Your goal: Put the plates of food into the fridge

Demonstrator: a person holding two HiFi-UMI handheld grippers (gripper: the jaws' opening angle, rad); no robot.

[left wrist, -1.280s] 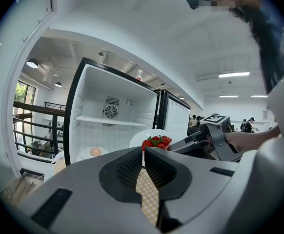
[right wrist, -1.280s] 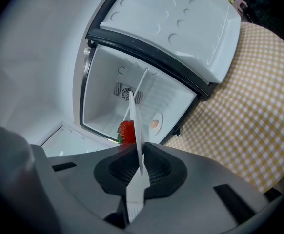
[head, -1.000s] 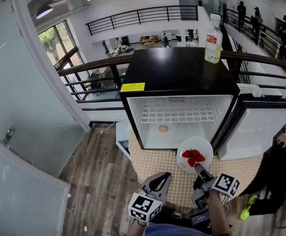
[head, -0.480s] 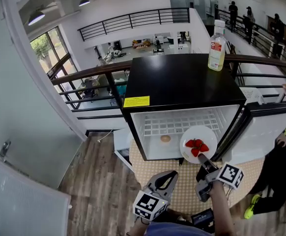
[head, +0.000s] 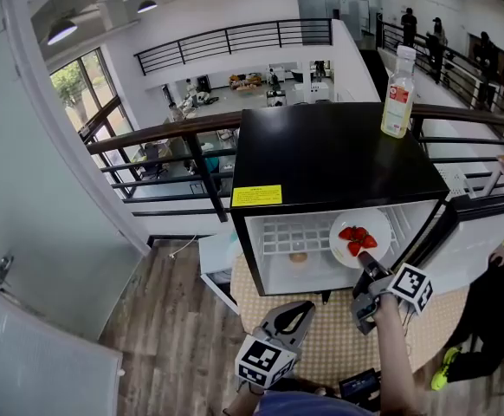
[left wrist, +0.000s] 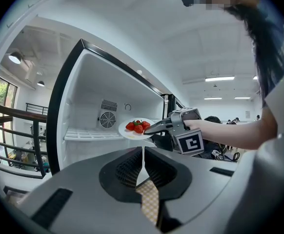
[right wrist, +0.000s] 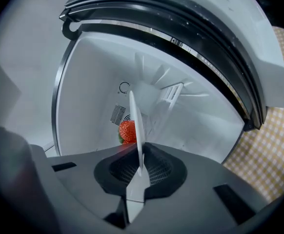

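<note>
The right gripper point(head: 366, 263) is clamped on the rim of the white plate point(head: 362, 225) of strawberries point(head: 356, 239). It holds the plate flat in the open mouth of the black fridge point(head: 339, 154), about level with the wire shelf point(head: 291, 232). The left gripper point(head: 299, 308) hangs lower, in front of the fridge, its jaws together on nothing. Something small and pale, maybe a bun point(head: 298, 256), sits on the fridge floor.

Right gripper point(head: 365, 260), forearm outstretched toward 11 o'clock, pinches the plate point(head: 376, 223) rim; left gripper point(head: 300, 309), jaws together and empty, points toward 1 o'clock.
</note>
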